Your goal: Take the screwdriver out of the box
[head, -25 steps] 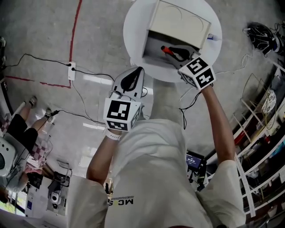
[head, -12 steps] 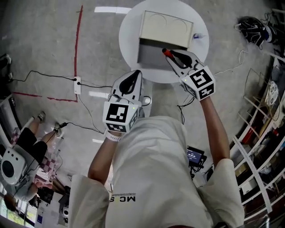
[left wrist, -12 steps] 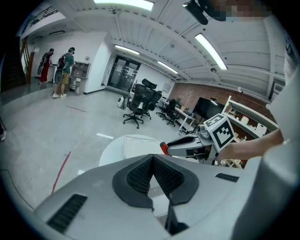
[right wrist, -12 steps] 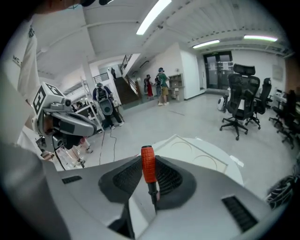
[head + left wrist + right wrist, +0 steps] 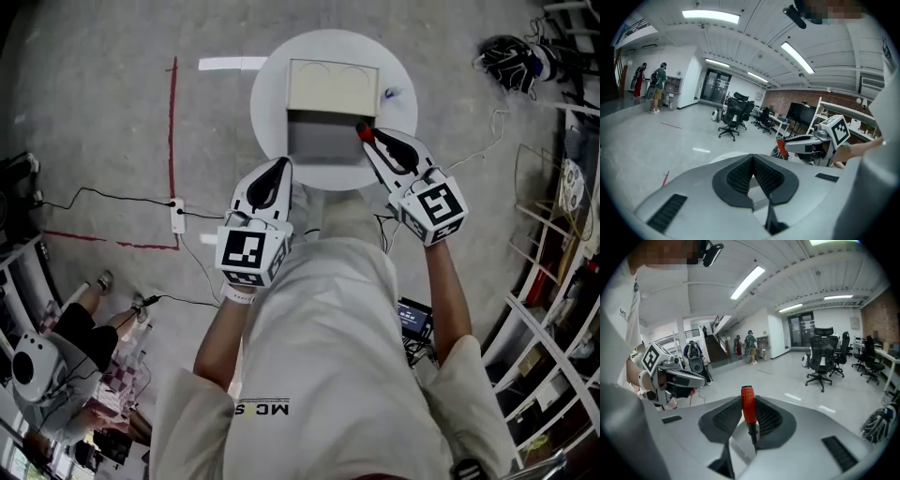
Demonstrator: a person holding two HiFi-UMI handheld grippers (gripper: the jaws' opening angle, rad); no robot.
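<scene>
Nearest the head camera is the person's pale cream T-shirt [image 5: 328, 356], with both bare forearms reaching forward from it. The left grey-and-white two-jaw gripper [image 5: 280, 169] is held short of the table, its marker cube close to the person's chest. In the left gripper view its black ribbed pads [image 5: 740, 176] meet at the tips, pressed together with nothing between them.

The right grey-and-white two-jaw gripper [image 5: 367, 138] reaches further forward. Its jaws are clamped on the red-handled screwdriver [image 5: 748, 405]: the ribbed red handle stands up past the jaw tips, and the dark shaft runs back down between the pads. In the head view the handle sits over the right-hand edge of the open beige rectangular box [image 5: 333, 86], at that box's near right corner. From the left gripper view the right gripper shows off to the right, held up in the air.

The box stands on the round white table [image 5: 273, 89], its lid tipped back on the far side and its grey inside facing the person. A small blue object [image 5: 389, 93] lies on the table just right of the lid.

Beyond, on the grey concrete floor, a red tape line [image 5: 172, 141] runs left of the table. A white power strip [image 5: 177, 217] with black cables lies near it.
</scene>
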